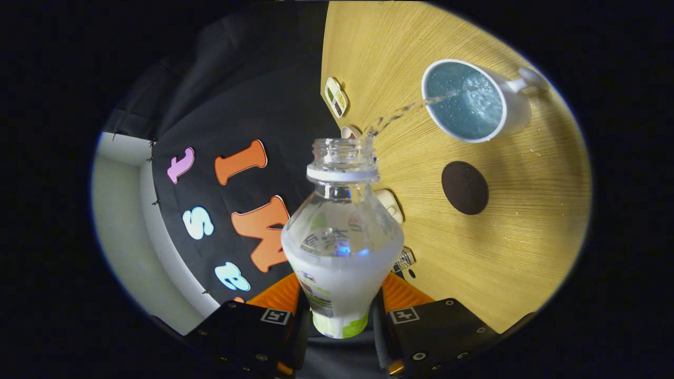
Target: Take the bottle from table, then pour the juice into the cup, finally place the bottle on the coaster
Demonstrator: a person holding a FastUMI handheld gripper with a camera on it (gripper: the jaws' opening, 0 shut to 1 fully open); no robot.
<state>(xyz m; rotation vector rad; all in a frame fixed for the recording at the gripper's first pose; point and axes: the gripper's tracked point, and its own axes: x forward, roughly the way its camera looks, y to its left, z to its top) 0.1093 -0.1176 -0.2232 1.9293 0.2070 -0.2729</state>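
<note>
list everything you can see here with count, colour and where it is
bottle: 1, clear with a white and green label, uncapped, held between the tongs' fingers, tipped toward the cup
stream of liquid: 1, clear, running from the bottle's mouth into the cup
cup: 1, white outside, blue inside, with a handle, on the table beyond the bottle, liquid in it
coaster: 1, dark brown, round, on the table between the bottle and the cup, bare
small pale items: several, along the table edge by the bottle's neck, too small to identify
table: 1, light wood
tongs: 1, both fingers pressed on the bottle's lower body
</note>
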